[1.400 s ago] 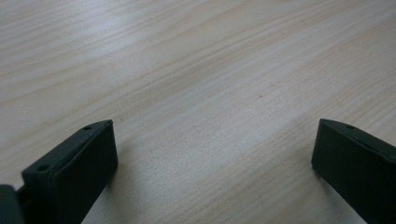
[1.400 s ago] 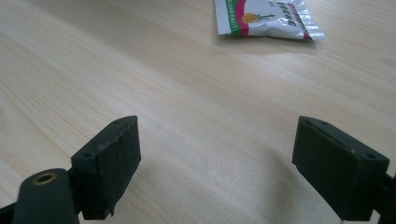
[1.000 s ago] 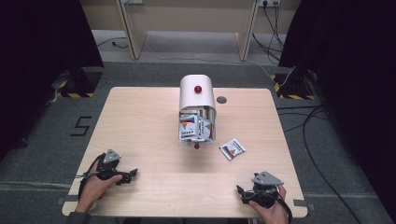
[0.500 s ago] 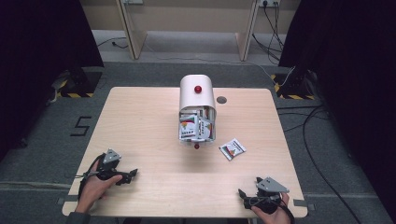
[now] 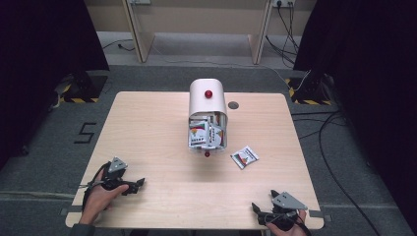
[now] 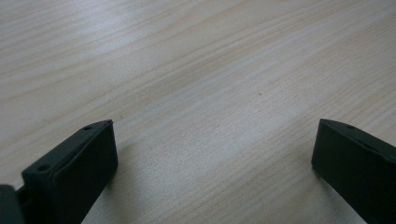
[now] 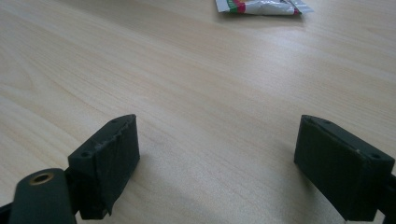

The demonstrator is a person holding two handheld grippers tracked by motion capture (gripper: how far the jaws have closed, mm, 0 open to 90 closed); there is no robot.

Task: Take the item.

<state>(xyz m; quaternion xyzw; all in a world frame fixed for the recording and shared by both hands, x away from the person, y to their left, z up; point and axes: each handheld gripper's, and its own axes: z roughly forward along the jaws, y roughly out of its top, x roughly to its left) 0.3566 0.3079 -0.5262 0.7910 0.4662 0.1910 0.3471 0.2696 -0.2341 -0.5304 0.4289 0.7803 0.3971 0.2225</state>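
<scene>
The left gripper [image 5: 133, 184] rests low at the near left of the table [image 5: 147, 128], held in a hand [image 5: 101, 194] that comes in from the near edge; its jaws stand wide apart with nothing between them, and in the left gripper view [image 6: 212, 140] bare wood grain lies between them. The right gripper [image 5: 263, 211] sits at the near right corner, right at the table's near edge, jaws likewise spread and empty (the right gripper view [image 7: 217, 144] shows plain wood between them). Nearest to it is a sachet [image 5: 245, 157], white with red and green print, lying flat on the table right of centre, well apart from both grippers; in the right gripper view it shows at the far edge [image 7: 261, 6], ahead of the open jaws. Just left of the sachet and a little farther off stands a white bin [image 5: 207, 110] with a rounded top and a red knob [image 5: 208, 93], its open front facing near and packed with more sachets [image 5: 204, 133]. A second small red knob [image 5: 207, 154] lies just in front of the bin.
</scene>
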